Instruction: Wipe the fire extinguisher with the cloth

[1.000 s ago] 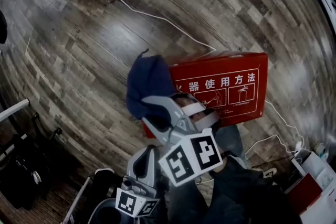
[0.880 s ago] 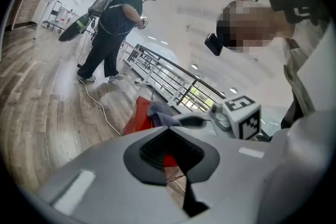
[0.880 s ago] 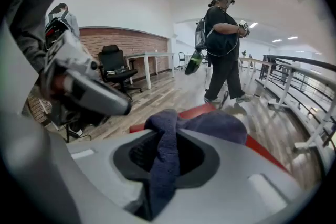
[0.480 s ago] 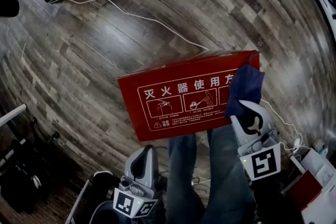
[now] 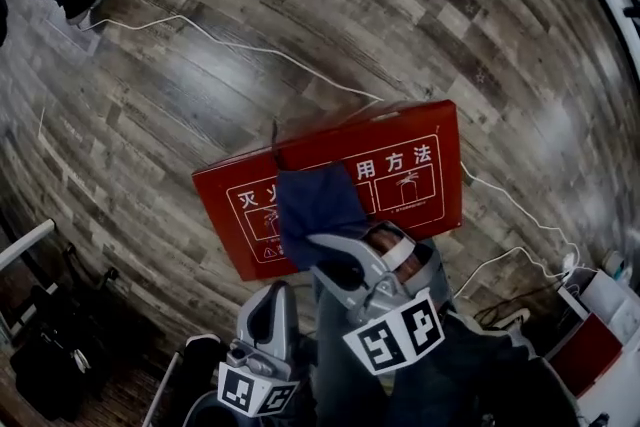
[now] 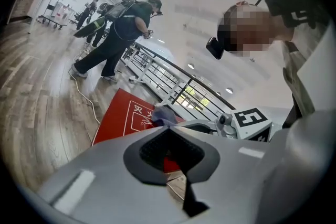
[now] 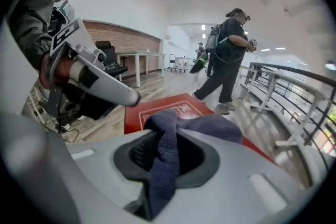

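The wiping step is in hand. The right hand-held gripper (image 5: pixel 330 250) is clenched on a dark blue cloth (image 5: pixel 312 205); in the right gripper view a fold of this cloth passes between its jaws and hangs down in front of them. The cloth lies over the left-middle part of the lid of a red fire extinguisher box (image 5: pixel 425 170), which rests flat on the wooden floor (image 5: pixel 180 85), just in front of the person's legs.

The left hand-held gripper (image 5: pixel 272 300) is held low, near the person and apart from the box. Its jaws stand together and there is nothing between them.

As a judgement, much of the lid is not yet covered by the cloth, mostly toward the right end and the far edge. The next move calls for keeping the grasp firm and drawing the cloth flat across the lid with light pressure, so that the box does not slide on the smooth floor.

No extinguisher itself is visible, only the box with its printed white characters. The cloth covers a part of this print. The near edge of the box is hidden behind the right hand-held gripper. It is hard to tell whether the cloth really presses on the lid or only hangs upon it.
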A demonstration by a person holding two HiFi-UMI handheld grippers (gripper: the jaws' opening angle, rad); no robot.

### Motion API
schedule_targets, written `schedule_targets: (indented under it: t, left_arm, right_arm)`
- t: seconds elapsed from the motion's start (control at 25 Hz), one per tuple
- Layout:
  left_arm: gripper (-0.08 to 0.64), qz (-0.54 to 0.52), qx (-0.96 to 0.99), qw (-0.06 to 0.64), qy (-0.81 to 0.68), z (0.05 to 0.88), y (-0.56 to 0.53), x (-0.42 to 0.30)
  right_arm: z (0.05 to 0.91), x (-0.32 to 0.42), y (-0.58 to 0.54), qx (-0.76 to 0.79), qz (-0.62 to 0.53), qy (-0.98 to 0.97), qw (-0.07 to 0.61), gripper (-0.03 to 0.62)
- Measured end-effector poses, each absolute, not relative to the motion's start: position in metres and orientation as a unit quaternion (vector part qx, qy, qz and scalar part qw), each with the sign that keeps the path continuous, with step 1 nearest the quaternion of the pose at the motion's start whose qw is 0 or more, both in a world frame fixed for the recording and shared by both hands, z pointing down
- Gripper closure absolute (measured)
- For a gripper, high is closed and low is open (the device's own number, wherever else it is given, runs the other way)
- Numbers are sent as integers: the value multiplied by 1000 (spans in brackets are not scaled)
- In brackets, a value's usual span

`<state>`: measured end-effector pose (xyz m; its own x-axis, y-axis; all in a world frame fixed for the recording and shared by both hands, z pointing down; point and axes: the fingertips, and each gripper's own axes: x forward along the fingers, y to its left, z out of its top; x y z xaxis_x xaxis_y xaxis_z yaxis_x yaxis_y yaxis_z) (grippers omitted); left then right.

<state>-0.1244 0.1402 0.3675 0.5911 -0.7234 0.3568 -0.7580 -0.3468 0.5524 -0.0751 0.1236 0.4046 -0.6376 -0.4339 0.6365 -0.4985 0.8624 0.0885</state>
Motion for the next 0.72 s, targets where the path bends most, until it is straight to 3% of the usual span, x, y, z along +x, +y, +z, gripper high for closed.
schedule_targets:
  t: [0.24, 0.36, 0.48, 0.6, 0.72]
  left_arm:
    - [555, 18, 812, 351, -465, 366, 134, -117]
    - [555, 10, 814, 351, -464, 364, 131, -101]
    - [555, 5, 814, 353, -462, 366, 130, -84]
    - [555, 13, 810, 360, -462, 371, 130, -71]
    - [555, 18, 803, 359, -476, 371, 128, -75]
  right_arm:
    - [401, 75, 90, 372, 65, -855, 354, 522]
    - [406, 115, 87, 406, 81, -824, 388, 522]
    - [407, 92, 88, 404, 85, -824, 389, 522]
    - [402, 22, 92, 342, 109, -871, 335, 522]
    - [402, -49, 114, 228, 61, -908, 346, 522]
